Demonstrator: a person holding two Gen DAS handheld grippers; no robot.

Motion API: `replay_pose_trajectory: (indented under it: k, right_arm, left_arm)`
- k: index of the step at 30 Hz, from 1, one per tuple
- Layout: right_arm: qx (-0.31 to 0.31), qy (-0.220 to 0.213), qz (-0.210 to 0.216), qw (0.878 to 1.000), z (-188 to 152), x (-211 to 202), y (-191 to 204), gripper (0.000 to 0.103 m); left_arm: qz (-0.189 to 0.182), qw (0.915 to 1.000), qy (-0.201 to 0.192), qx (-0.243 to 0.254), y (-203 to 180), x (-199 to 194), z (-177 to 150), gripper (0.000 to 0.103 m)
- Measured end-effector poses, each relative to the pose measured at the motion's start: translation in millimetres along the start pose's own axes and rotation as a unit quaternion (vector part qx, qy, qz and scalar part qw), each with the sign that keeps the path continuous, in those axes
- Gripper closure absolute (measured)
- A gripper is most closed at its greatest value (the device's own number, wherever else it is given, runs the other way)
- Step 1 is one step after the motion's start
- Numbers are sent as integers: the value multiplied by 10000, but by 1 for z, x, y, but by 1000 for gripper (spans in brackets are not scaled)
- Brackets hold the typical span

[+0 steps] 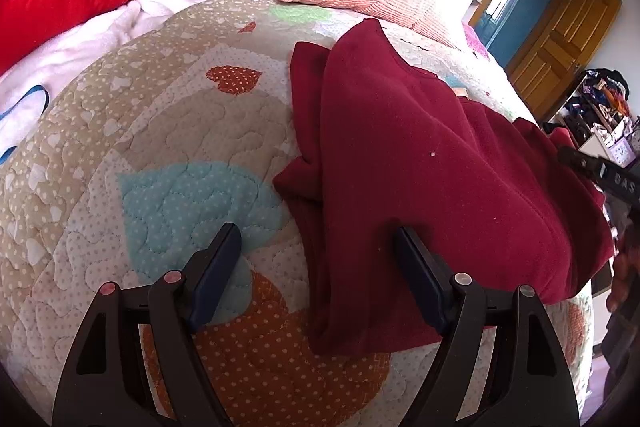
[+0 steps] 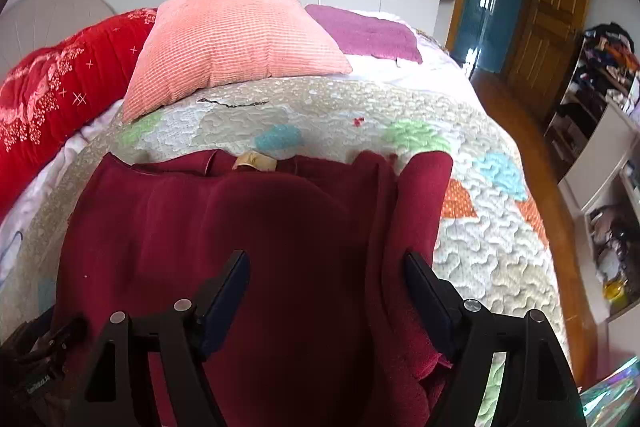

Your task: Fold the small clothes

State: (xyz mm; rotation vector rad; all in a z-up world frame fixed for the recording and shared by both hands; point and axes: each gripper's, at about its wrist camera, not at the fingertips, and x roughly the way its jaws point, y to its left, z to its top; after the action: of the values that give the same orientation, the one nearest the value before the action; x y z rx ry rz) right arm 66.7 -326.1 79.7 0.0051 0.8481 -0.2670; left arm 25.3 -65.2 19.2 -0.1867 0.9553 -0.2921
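Maroon garment (image 1: 432, 163) lies on the quilt (image 1: 168, 131), long axis running 12 to 6. Left gripper (image 1: 318, 239) spread wide, empty, straddling its left edge. Right gripper (image 2: 326, 267) spread wide directly over the middle, probably nearer.

Left gripper (image 1: 316, 241): black plastic arms with triangular cut-outs, dark blue pads (image 1: 216, 275), round pivot pins, the left pair pinkish. Right gripper (image 2: 326, 269): same build, silver pins.
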Motion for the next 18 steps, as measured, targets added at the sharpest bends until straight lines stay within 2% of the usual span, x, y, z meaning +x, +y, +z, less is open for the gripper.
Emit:
replay_pose_trajectory:
  k: [3,5,10,11,13,15,18]
  right_arm:
    - [-258,51,-279,9993,5,10,-3,26]
    - [-244,154,-563,9980,-1,18,-24,26]
    - [523,329,-1106,9919,-32,15,-99,26]
    - [700,270,-981,9923,-36,10,-109,26]
    - [958,27,-256,9951,-38,-2,-118,26]
    - [928,-108,452,9946,-33,-4,-112,28]
    - [802,10,1069,9910,-18,14,-87,45]
  left_arm:
    - [0,10000,-3,9,-1,0,-1,23]
    - [0,10000,-1,17,-1,0,-2,23]
    - [20,10000,-33,33,-1,0,-3,23]
    - [37,10000,-43,46,-2,1,-3,23]
    - [64,9999,-57,66,-3,1,-4,23]
    - [66,9999,-65,66,-3,1,-4,23]
    - [69,9999,-81,68,-2,2,-4,23]
